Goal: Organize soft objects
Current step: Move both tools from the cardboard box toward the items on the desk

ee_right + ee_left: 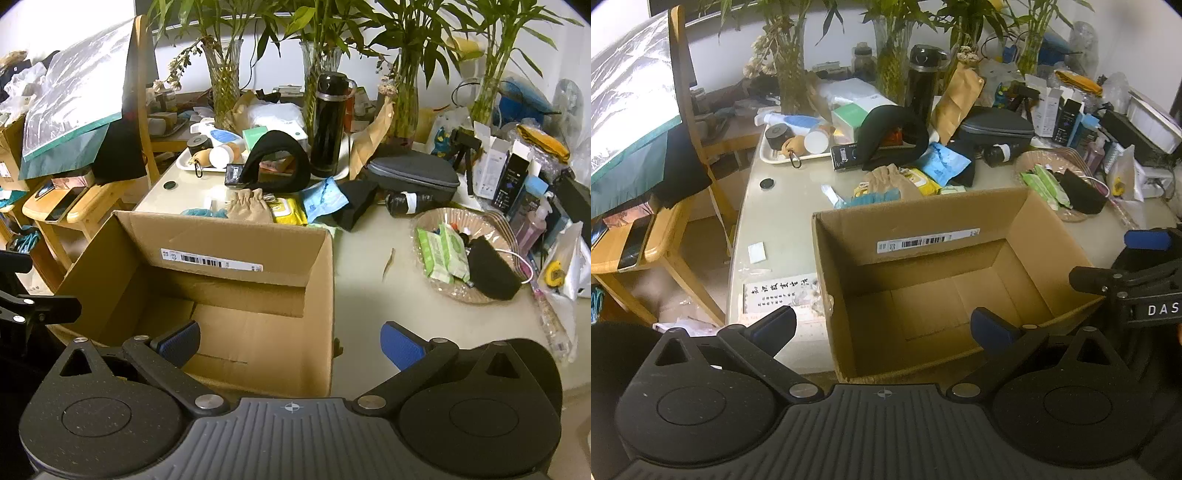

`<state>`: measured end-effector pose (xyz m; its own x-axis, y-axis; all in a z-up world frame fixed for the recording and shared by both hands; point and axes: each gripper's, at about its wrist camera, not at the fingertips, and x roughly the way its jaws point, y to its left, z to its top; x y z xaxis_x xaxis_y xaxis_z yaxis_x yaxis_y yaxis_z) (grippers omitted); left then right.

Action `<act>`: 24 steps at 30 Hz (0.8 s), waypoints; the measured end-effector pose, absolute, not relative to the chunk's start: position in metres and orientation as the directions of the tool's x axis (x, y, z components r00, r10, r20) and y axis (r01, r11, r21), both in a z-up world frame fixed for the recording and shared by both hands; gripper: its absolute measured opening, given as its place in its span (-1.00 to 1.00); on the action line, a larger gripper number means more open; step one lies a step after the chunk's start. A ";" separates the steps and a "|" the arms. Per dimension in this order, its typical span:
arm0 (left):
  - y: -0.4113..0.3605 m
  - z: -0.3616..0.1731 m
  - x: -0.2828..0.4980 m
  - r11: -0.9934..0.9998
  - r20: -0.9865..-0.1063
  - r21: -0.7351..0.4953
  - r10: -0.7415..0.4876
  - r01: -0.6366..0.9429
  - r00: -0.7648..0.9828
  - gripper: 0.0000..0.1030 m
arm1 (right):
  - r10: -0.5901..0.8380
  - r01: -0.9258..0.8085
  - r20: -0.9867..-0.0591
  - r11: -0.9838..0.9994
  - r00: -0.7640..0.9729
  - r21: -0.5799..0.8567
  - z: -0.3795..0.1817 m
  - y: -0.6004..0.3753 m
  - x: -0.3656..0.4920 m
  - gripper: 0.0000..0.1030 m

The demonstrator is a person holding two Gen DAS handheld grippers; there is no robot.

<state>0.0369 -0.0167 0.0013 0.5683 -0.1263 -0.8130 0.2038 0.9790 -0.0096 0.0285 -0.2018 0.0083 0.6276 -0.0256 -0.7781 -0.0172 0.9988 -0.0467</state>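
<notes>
An open, empty cardboard box (923, 236) (229, 236) stands on the pale table. My left gripper (886, 328) is open and empty above the box's near left corner. My right gripper (291, 345) is open and empty over the box's near right wall. Behind the box lie soft things: a tan drawstring pouch (890, 181) (247, 208), a black neck pillow (886, 129) (277, 158), a blue packet (945, 160) (325, 201), a black cloth (356, 206), a yellow wipes pack (925, 181) (290, 210) and teal gloves (875, 197) (203, 213).
A woven basket (436, 221) at the right holds green wipe packs (441, 253) and a black mask (491, 273). A black flask (328, 125), a grey case (413, 173), glass vases with bamboo, a white tray (768, 155) and boxes crowd the back. A wooden chair (683, 110) stands left.
</notes>
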 end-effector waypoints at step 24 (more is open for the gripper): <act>-0.013 0.024 0.049 0.984 -0.772 0.018 -0.101 0.180 0.628 1.00 | -0.062 -0.013 -0.745 0.995 0.664 -0.094 0.028 -0.206 0.047 1.00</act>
<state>0.0488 -0.0125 0.0244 0.6279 -0.1010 -0.7717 0.1799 0.9835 0.0176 0.0470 -0.2058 0.0277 0.6639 -0.0618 -0.7452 -0.0134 0.9954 -0.0945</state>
